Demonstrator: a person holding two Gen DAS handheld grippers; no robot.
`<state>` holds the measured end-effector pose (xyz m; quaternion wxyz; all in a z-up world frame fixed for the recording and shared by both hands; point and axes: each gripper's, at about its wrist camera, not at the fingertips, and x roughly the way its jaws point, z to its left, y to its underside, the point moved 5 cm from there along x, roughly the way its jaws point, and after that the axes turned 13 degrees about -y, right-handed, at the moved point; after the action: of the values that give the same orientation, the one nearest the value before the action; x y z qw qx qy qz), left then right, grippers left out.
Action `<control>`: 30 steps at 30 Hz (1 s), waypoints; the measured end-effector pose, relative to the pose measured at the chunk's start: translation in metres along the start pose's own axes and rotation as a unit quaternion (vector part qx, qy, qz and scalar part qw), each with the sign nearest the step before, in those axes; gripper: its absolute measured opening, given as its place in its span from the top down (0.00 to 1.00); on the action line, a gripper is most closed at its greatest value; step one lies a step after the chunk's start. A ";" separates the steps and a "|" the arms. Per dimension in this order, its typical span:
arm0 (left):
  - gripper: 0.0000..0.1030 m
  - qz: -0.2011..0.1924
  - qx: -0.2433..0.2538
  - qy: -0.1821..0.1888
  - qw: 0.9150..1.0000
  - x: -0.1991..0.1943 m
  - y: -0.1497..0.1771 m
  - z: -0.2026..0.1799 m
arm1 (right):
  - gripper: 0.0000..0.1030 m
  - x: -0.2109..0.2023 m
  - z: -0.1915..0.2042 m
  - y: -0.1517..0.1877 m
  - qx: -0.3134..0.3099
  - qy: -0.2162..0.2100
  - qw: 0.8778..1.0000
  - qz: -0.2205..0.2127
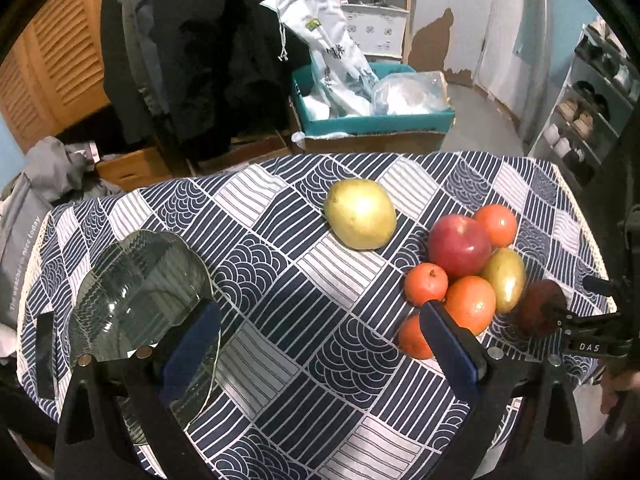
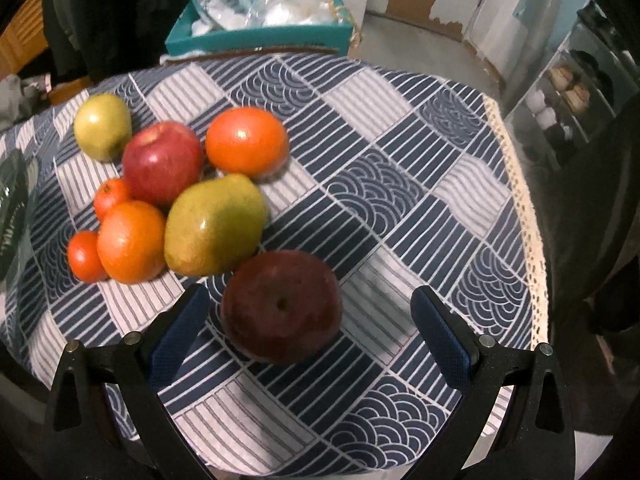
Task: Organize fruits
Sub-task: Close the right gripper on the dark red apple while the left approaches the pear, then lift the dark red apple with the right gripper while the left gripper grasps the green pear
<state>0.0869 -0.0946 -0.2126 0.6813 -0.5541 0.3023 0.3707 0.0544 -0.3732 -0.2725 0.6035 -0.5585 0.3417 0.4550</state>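
Note:
In the right wrist view a dark red apple [image 2: 282,306] lies on the patterned cloth between the spread fingers of my right gripper [image 2: 310,334], which is open and not touching it. Behind it, a mango [image 2: 214,224], a red apple [image 2: 162,162], oranges [image 2: 247,144] and small tangerines [image 2: 110,196] form a cluster. A green apple [image 2: 103,126] lies apart at the far left. My left gripper [image 1: 324,340] hovers open over bare cloth, with a ribbed glass plate [image 1: 140,292] at its left finger and the fruit cluster [image 1: 460,246] at its right finger.
The table's lace-trimmed right edge [image 2: 520,208] is close to the right gripper. Beyond the far edge stand a teal box of plastic bags [image 1: 372,120], cardboard boxes and hanging dark clothes. A shoe rack [image 1: 580,112] stands at the right.

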 end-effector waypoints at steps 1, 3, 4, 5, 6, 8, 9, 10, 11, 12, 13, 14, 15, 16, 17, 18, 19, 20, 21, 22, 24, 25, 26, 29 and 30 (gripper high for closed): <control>0.02 0.003 0.001 0.000 1.000 0.003 0.001 -0.001 | 0.03 0.005 0.001 0.001 -0.003 0.000 1.000 0.006; 0.02 0.007 0.003 -0.002 1.000 0.006 0.002 -0.003 | 0.03 0.011 0.003 0.002 -0.009 0.001 1.000 0.014; 0.02 0.009 0.005 -0.003 1.000 0.009 0.003 -0.004 | 0.03 0.015 0.004 0.003 -0.013 0.003 1.000 0.019; 0.02 0.011 0.007 -0.005 1.000 0.011 0.004 -0.005 | 0.03 0.018 0.006 0.004 -0.017 0.004 1.000 0.023; 0.02 0.013 0.008 -0.007 1.000 0.012 0.004 -0.005 | 0.03 0.021 0.006 0.004 -0.019 0.006 0.999 0.027; 0.02 0.020 0.009 -0.006 1.000 0.017 0.005 -0.007 | 0.03 0.028 0.006 0.004 -0.022 0.007 0.999 0.033; 0.02 0.023 0.008 -0.004 1.000 0.019 0.005 -0.008 | 0.03 0.030 0.007 0.004 -0.022 0.008 0.999 0.036; 0.02 0.025 0.007 -0.002 1.000 0.020 0.005 -0.008 | 0.06 0.033 0.007 0.004 -0.023 0.007 0.999 0.038; 0.02 0.027 0.006 0.000 1.000 0.022 0.006 -0.008 | 0.09 0.034 0.008 0.005 -0.024 0.005 0.999 0.040; 0.02 0.028 0.005 0.000 1.000 0.023 0.006 -0.008 | 0.10 0.038 0.008 0.005 -0.025 0.004 0.999 0.044; 0.02 0.029 0.004 0.001 1.000 0.024 0.005 -0.009 | 0.13 0.040 0.009 0.006 -0.026 0.004 0.998 0.048; 0.02 0.030 0.004 0.003 1.000 0.025 0.005 -0.009 | 0.16 0.043 0.009 0.007 -0.027 0.005 0.998 0.053; 0.02 0.031 0.003 0.004 1.000 0.026 0.005 -0.009 | 0.17 0.046 0.009 0.008 -0.027 0.005 0.998 0.058; 0.02 0.032 0.002 0.004 0.999 0.026 0.005 -0.010 | 0.20 0.049 0.009 0.009 -0.026 0.001 0.998 0.061; 0.02 0.034 0.001 0.005 0.999 0.027 0.005 -0.010 | 0.25 0.050 0.010 0.010 -0.025 -0.001 0.998 0.061; 0.02 0.034 0.001 0.006 0.999 0.027 0.005 -0.010 | 0.26 0.051 0.010 0.010 -0.023 -0.005 0.998 0.061; 0.02 0.035 0.000 0.007 0.999 0.028 0.004 -0.010 | 0.26 0.052 0.010 0.011 -0.022 -0.006 0.998 0.061; 0.02 0.035 -0.001 0.008 0.999 0.028 0.004 -0.010 | 0.26 0.052 0.011 0.011 -0.023 -0.006 0.998 0.059; 0.02 0.035 -0.001 0.008 0.999 0.028 0.004 -0.010 | 0.26 0.052 0.011 0.011 -0.024 -0.006 0.998 0.059; 0.02 0.035 -0.001 0.008 0.999 0.028 0.003 -0.010 | 0.26 0.051 0.012 0.012 -0.025 -0.005 0.998 0.058; 0.02 0.035 -0.001 0.008 0.999 0.029 0.002 -0.011 | 0.27 0.051 0.012 0.013 -0.023 -0.007 0.998 0.056; 0.02 0.035 -0.002 0.009 0.999 0.030 0.002 -0.011 | 0.27 0.050 0.013 0.014 -0.021 -0.009 0.998 0.056; 0.02 0.035 -0.003 0.010 0.999 0.030 0.001 -0.012 | 0.27 0.051 0.007 0.012 -0.018 -0.010 0.998 0.056; 0.02 0.035 -0.005 0.010 0.999 0.032 -0.003 -0.013 | 0.27 0.042 0.003 0.009 -0.012 -0.007 0.999 0.045; 0.02 0.034 -0.005 0.011 0.999 0.032 -0.004 -0.013 | 0.27 0.038 0.001 0.006 -0.010 -0.005 0.999 0.037</control>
<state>0.1073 -0.1025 -0.2394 0.6623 -0.5505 0.3269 0.3892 0.0618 -0.3660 -0.3092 0.5823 -0.5490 0.3545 0.4835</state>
